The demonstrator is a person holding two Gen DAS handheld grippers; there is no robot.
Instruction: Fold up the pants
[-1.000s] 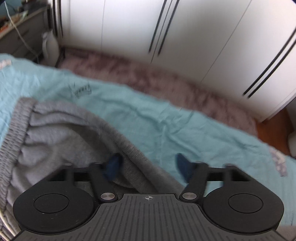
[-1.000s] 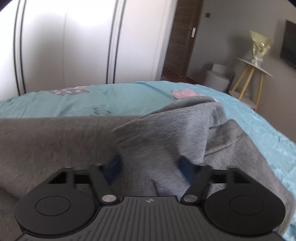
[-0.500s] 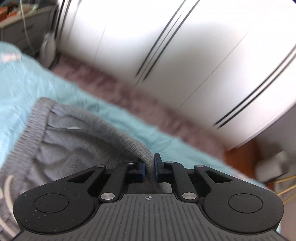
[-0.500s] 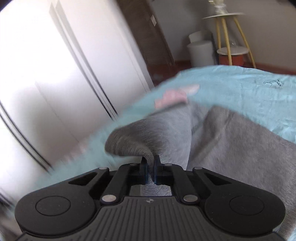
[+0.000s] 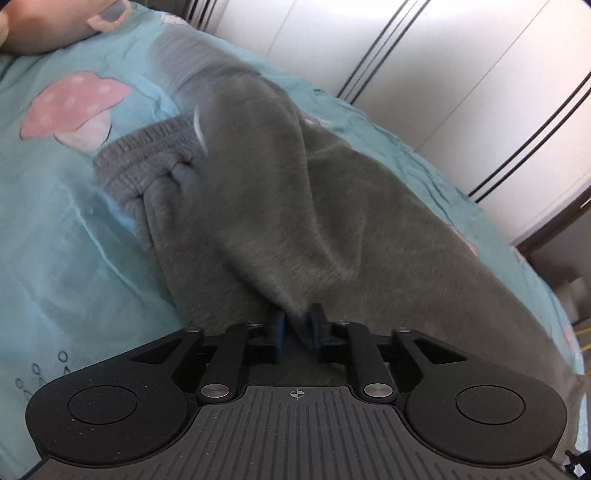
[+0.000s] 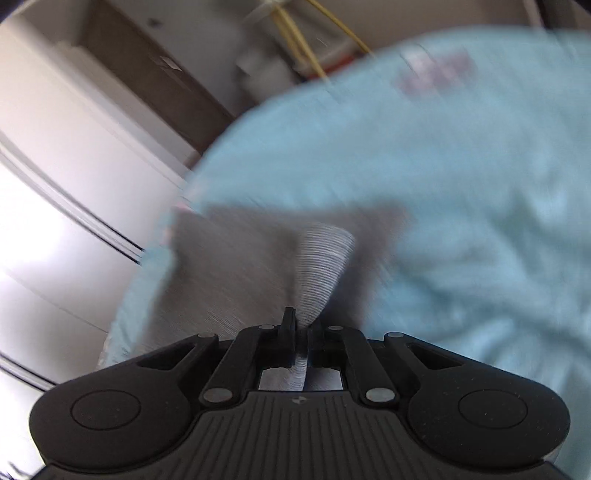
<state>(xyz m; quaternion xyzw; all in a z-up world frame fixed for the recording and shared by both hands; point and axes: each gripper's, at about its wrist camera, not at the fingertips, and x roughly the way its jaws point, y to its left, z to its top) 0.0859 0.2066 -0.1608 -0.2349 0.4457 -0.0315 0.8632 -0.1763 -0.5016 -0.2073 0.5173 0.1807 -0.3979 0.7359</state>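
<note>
Swung across the bed since a second ago: both tongs then stood wide over the cloth, now carry gathered folds, with the wardrobe sliding out of the middle of both views. Nearest, in the left wrist view, left tongs (image 5: 298, 326) narrow and easing apart at this instant, a ridge of the grey pants (image 5: 280, 206) between the blue pads (image 5: 277, 329); hard to tell whether the pads press on the cloth or only flank it. In the right wrist view, right tongs (image 6: 301, 330) pinched tight on the ribbed cuff (image 6: 321, 266), the rib passing through the jaws and showing again behind them.

Further out, pants draped in a long hump over the turquoise bedspread (image 5: 74, 236), elastic waistband (image 5: 147, 155) bunched beside a pink mushroom print (image 5: 70, 107). Beyond, white wardrobe doors (image 5: 443, 74) with dark stripes; right view heavily blurred, a brown door (image 6: 147, 74) and yellow stool legs (image 6: 291, 33) barely readable.

Judged from the weave: soft, light, limp knit, no stiffness, prone to sag and slide off itself, not fragile. Best taken at thick finished edges, waistband and cuff, where bulk fills the jaws. Thin mid-leg fabric likely to slip or drag only one layer.
</note>
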